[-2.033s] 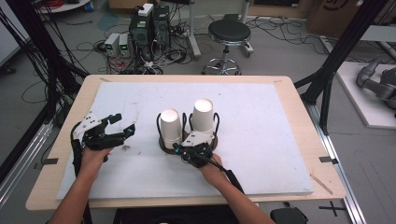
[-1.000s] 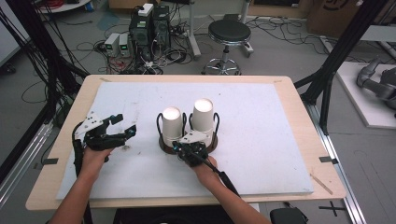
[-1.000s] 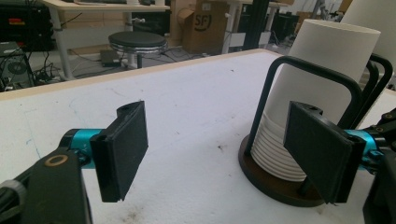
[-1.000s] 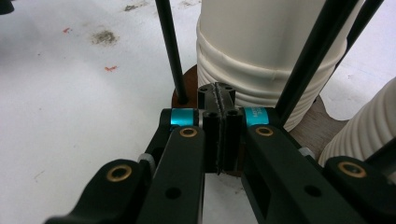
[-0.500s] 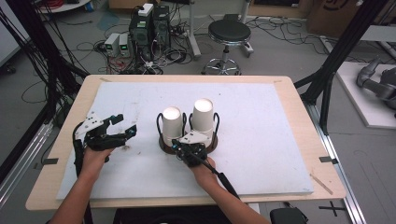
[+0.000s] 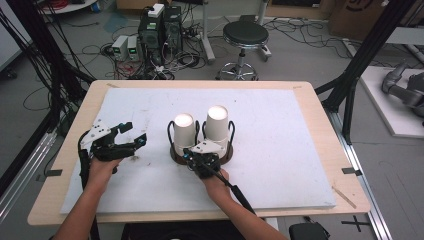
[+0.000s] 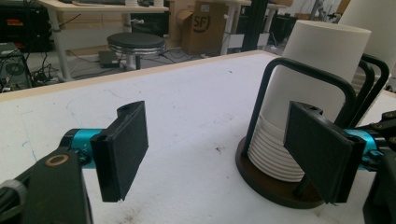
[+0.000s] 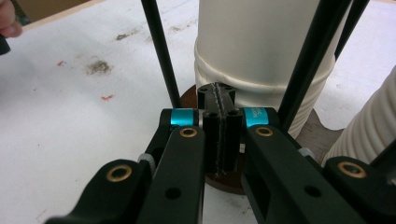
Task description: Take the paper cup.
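- The tabletop [image 6: 280, 130], under a white sheet, carries a dark round cup holder [image 6: 175, 154] near its middle.
- Two stacks of white paper cups stand upside down in the holder: the left cup stack [image 6: 183, 131] and the right cup stack [image 6: 217, 124]. Their long axes run straight up, bases on top, with black wire loops rising beside them.
- The right tongs [image 6: 196, 156] have crept from two seconds ago up to the holder's near edge between the stacks. They are clenched on nothing [image 8: 219, 116], tips just before the left stack's lower rims, likely to steady the holder.
- The left tongs [image 6: 134, 135] are unmoved, well left of the holder, released and empty.
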Tool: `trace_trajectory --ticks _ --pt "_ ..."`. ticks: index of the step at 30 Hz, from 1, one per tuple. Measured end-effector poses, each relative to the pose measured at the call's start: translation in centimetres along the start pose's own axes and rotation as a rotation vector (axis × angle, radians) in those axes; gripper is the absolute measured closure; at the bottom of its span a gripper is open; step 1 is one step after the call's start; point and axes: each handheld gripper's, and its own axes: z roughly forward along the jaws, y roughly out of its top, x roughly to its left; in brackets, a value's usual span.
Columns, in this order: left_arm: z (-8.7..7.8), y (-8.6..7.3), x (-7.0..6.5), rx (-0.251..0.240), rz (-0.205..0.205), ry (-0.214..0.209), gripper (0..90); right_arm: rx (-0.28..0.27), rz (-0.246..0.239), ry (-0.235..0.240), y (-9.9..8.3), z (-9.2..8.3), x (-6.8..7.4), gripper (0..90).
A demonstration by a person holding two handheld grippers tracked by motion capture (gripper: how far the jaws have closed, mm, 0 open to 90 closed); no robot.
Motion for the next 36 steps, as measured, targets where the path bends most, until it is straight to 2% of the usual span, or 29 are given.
trace_trajectory --ticks 9,15,18,23,28,32,36 --pt "0.2 0.6 -0.2 -0.016 0.006 -0.022 22.0 0.007 0.000 -0.003 -0.3 0.2 0.1 90.0" --pt "0.5 0.9 -0.4 -0.023 0.005 -0.029 22.0 0.006 0.047 0.013 -0.1 0.1 -0.1 90.0" --pt "0.7 1.4 -0.6 -0.034 0.016 -0.037 22.0 0.008 0.048 0.015 -0.1 0.1 -0.1 90.0" --pt "1.3 2.3 -1.0 -0.049 0.029 -0.065 22.0 0.011 0.047 0.010 0.0 0.1 -0.1 90.0" --pt "2.0 3.4 -1.5 -0.069 0.020 -0.087 21.7 0.014 0.048 0.011 0.0 0.1 -0.1 90.0" --pt "2.7 4.2 -2.2 -0.065 0.039 -0.117 21.7 0.010 0.044 0.008 0.0 0.2 -0.1 90.0" --pt "3.3 4.8 -2.6 -0.060 0.041 -0.137 21.7 0.012 0.040 0.010 0.0 0.2 -0.1 90.0"
